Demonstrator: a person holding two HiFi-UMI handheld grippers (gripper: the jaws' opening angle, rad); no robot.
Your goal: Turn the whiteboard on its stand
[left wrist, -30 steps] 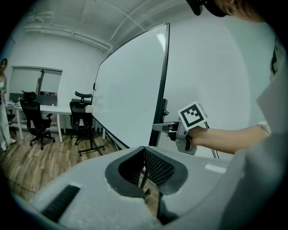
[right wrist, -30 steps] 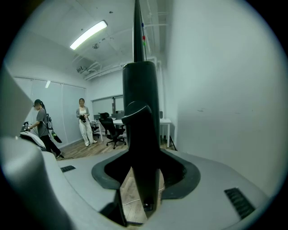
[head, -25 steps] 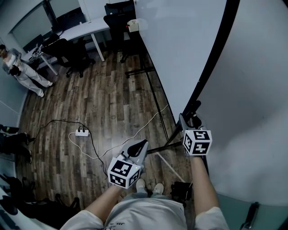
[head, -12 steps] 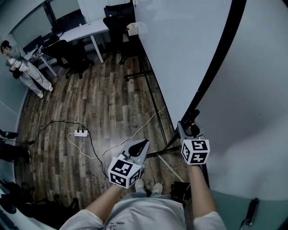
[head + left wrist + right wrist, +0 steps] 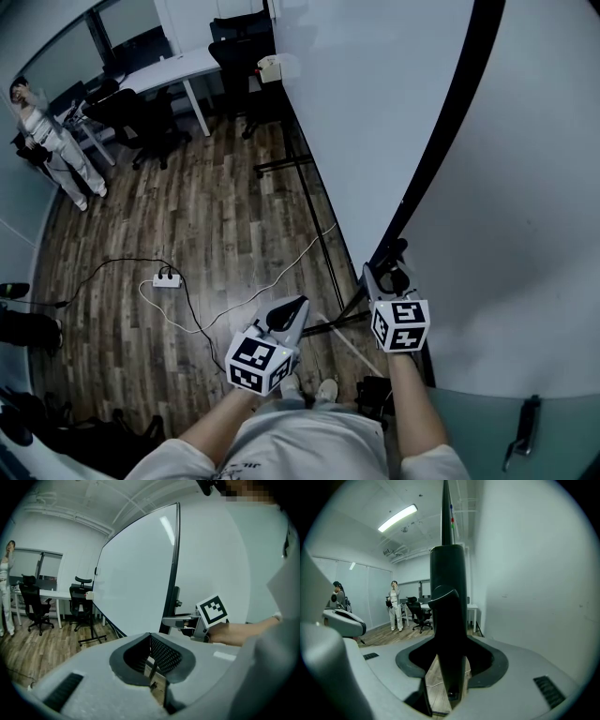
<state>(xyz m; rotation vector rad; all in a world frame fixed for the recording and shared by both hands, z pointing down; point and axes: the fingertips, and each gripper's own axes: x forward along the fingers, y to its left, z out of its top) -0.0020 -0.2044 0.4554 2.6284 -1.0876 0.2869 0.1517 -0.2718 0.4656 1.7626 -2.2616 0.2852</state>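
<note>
whiteboard | white face, black frame | upright | on black stand

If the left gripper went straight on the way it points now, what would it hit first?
Most likely the whiteboard, low on its white face near the black frame. Nothing shows in between, though depth is unclear.

Your right gripper is held out ahead on a bare forearm, jaws clamped on the black frame. Your left gripper hovers nearer your body (jaws pressed together, nothing between them), its tips angled toward the right gripper. Both marker cubes face up at you.
</note>
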